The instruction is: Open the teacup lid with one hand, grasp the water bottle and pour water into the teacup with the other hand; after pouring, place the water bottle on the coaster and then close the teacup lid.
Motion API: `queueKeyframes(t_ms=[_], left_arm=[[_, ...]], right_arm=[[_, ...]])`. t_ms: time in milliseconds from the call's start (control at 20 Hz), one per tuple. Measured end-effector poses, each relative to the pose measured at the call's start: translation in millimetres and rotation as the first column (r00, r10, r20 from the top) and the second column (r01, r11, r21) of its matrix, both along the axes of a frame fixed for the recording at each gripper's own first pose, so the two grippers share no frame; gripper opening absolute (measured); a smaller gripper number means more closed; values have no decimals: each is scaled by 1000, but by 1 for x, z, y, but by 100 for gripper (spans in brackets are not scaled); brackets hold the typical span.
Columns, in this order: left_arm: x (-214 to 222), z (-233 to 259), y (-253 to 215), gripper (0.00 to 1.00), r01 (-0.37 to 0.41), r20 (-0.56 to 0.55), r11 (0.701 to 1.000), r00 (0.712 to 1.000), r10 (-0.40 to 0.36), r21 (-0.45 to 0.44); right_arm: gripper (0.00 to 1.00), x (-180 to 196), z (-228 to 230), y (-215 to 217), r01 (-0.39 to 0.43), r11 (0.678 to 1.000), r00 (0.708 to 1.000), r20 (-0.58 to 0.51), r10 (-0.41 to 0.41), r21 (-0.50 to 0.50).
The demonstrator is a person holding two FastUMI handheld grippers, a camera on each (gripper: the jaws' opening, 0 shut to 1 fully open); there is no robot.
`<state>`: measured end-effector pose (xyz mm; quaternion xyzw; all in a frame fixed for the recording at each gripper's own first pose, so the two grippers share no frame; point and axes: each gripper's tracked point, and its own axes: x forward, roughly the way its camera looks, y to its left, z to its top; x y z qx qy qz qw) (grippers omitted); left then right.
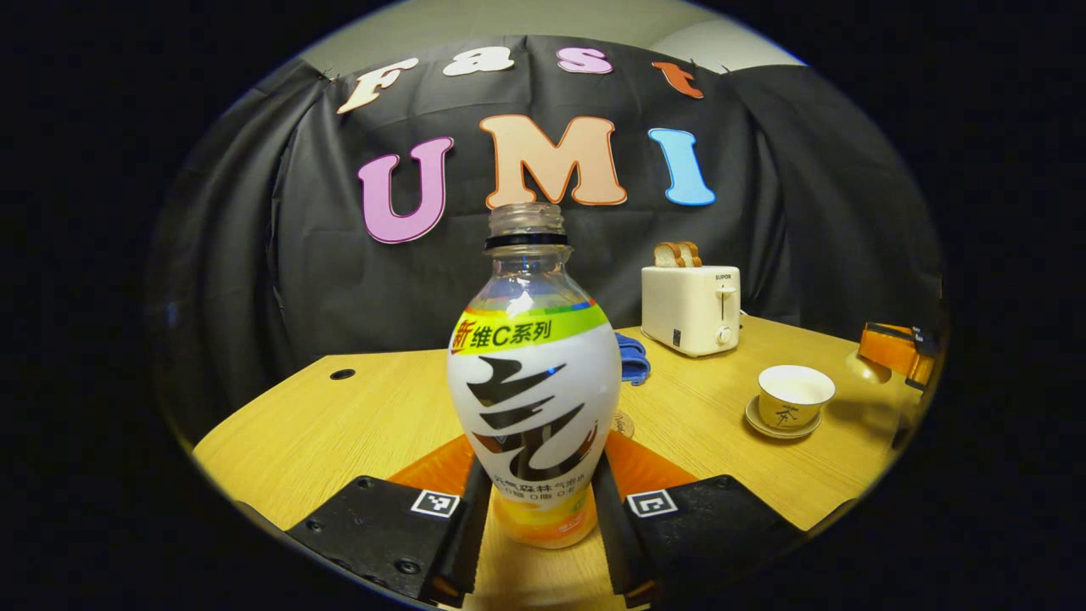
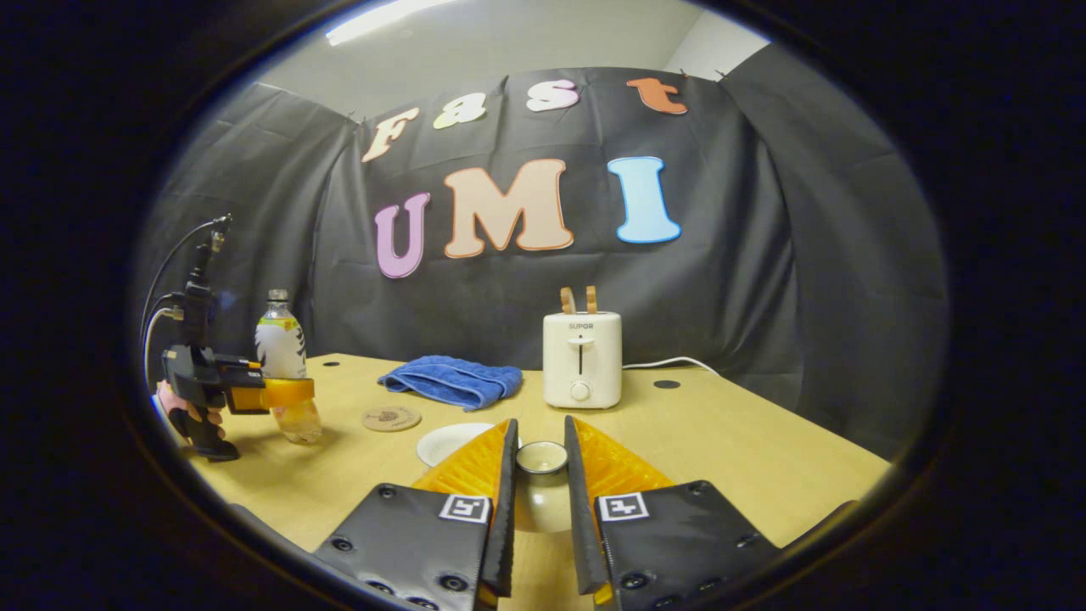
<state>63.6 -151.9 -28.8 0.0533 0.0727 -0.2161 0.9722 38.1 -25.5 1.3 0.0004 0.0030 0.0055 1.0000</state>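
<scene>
I logged the left hand-held gripper clamped on the uncapped water bottle, the right hand-held gripper pinching the teacup lid, teacup off right.

1. I'm seeing warm, fairly dim light from overhead; a ceiling strip light is glowing at the top of the right gripper view.
2. The fisheye is bending the table edges and the wall cloth strongly toward the rim.
3. Glare is sitting on the water bottle — soft shadows are falling beside the teacup.
4. Focus is holding sharp centrally — edges are darkening.
</scene>
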Motion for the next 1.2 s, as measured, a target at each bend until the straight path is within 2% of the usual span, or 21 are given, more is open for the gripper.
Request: queueKeyframes(t_ms=[200, 300, 400, 550, 750, 950, 1200], left_arm=[[11, -1, -7, 53, -27, 36, 985, 999, 21, 169], [13, 2, -12, 50, -33, 62, 964, 998, 17, 264], [24, 14, -14, 49, -68, 126, 925, 992, 22, 373], [35, 25, -15, 49, -125, 218, 831, 976, 4, 543], [37, 34, -31, 49, -145, 303, 680, 946, -118, 719], [29, 27, -48, 49, -123, 294, 552, 927, -234, 825], [20, 12, -72, 49, -89, 245, 416, 908, -339, 905]], right_arm=[[31, 3, 0, -13, 29, 1000, 1000, 1, -29, 0], [33, 3, 1, -22, 47, 999, 999, 2, -47, -1], [33, 3, 0, -31, 69, 998, 998, 3, -69, -1], [34, 3, 0, -42, 88, 996, 996, 3, -88, -1], [34, 5, 0, -56, 116, 993, 993, 4, -116, -1], [33, 5, 1, -65, 132, 991, 991, 5, -132, -1], [31, 4, 1, -66, 132, 991, 991, 4, -132, -2]])
